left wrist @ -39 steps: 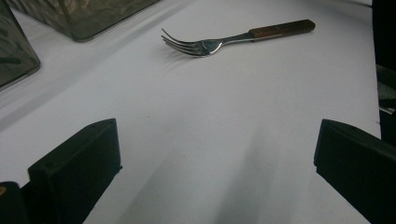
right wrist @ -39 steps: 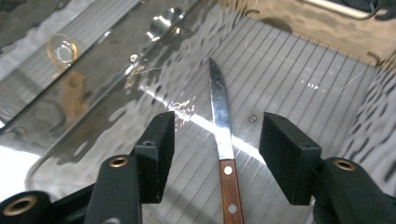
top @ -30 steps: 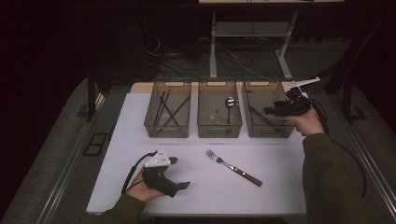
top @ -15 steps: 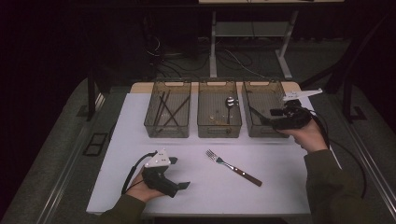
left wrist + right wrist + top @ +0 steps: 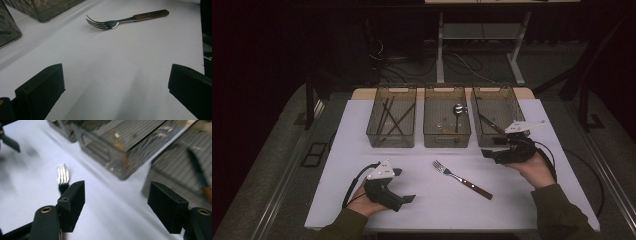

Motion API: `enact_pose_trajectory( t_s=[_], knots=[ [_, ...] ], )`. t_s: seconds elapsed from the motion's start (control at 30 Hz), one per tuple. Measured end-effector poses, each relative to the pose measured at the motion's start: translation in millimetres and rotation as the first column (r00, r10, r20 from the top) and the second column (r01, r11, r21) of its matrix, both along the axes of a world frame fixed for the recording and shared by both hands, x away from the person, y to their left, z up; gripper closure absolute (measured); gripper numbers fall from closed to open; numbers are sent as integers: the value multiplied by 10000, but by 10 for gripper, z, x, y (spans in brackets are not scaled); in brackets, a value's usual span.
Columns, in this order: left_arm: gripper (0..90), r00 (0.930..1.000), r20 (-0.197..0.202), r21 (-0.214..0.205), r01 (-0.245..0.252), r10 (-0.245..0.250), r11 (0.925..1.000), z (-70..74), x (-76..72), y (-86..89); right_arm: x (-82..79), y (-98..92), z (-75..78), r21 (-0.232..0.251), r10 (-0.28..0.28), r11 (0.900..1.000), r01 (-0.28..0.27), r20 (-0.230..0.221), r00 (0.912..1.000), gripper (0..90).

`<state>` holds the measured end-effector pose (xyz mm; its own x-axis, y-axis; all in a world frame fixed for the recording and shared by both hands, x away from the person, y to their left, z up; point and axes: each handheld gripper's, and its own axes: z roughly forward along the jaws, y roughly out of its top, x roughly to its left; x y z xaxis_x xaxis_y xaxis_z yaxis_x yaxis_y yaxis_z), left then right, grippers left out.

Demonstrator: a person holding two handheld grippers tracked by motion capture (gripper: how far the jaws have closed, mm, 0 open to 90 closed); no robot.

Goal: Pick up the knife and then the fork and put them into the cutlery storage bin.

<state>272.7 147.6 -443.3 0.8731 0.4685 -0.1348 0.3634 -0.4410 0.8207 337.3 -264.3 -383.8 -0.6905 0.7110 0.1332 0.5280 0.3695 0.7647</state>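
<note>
A fork [image 5: 462, 179] with a wooden handle lies on the white table [image 5: 532, 200], tines toward the bins. My left gripper [image 5: 403, 185] rests at the front left, jaws wide open and empty, pointing at the fork [image 5: 117, 22]; in its own view the left gripper [image 5: 116, 87] frames bare table. My right gripper [image 5: 492, 148] hovers low in front of the right bin, aimed left. Its jaws have just been opening and nothing is between them. In the right gripper view, the fork's tines [image 5: 62, 175] show just beyond the left jaw of my right gripper [image 5: 116, 205].
Three clear bins stand in a row at the back: the left bin [image 5: 373, 134] holds chopsticks, the middle bin [image 5: 447, 141] a spoon [image 5: 458, 109], the right bin [image 5: 477, 115] a knife [image 5: 490, 125]. The middle bin's corner [image 5: 120, 150] is close ahead of the right gripper.
My right hand has come away from the right bin toward the near side and down, ending in front of that bin. The left hand and the fork have stayed put.
</note>
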Motion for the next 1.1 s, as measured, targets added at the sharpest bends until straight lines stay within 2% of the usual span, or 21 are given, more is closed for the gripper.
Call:
enact_pose_trajectory(
  t_s=[0.1,0.17,0.43,0.57,0.6,0.7,0.87,1.1],
  knots=[
    [0,10000,41,32,1,-1,10000,2,-5,-2,-90,67,-80,-109,104,9999,-105,-98,9999,305],
    [0,10000,73,83,13,-13,10000,4,-8,-1,-159,108,-127,-112,124,9999,-123,42,9999,323],
    [0,10000,15,105,-49,49,9999,1,-11,1,-345,266,-313,-184,682,9975,-688,-301,9972,344],
    [0,10000,6,107,-42,42,9999,-3,-11,-3,-357,323,-373,-131,782,9968,-790,-540,9955,383],
    [0,10000,7,100,-39,38,9999,-3,-10,-3,-352,342,-388,-97,951,9953,-959,-669,9932,425],
    [0,10000,-1,84,-40,40,10000,-5,-8,-3,-350,427,-435,-197,1193,9924,-1216,-931,9885,442],
    [0,10000,-2,87,-16,16,10000,-5,-9,-5,-380,584,-496,-481,1520,9863,-1575,-1018,9831,503],
    [0,10000,-6,82,-8,8,10000,-5,-9,-5,-367,668,-555,-634,1648,9830,-1725,-1124,9799,602]
  ],
)
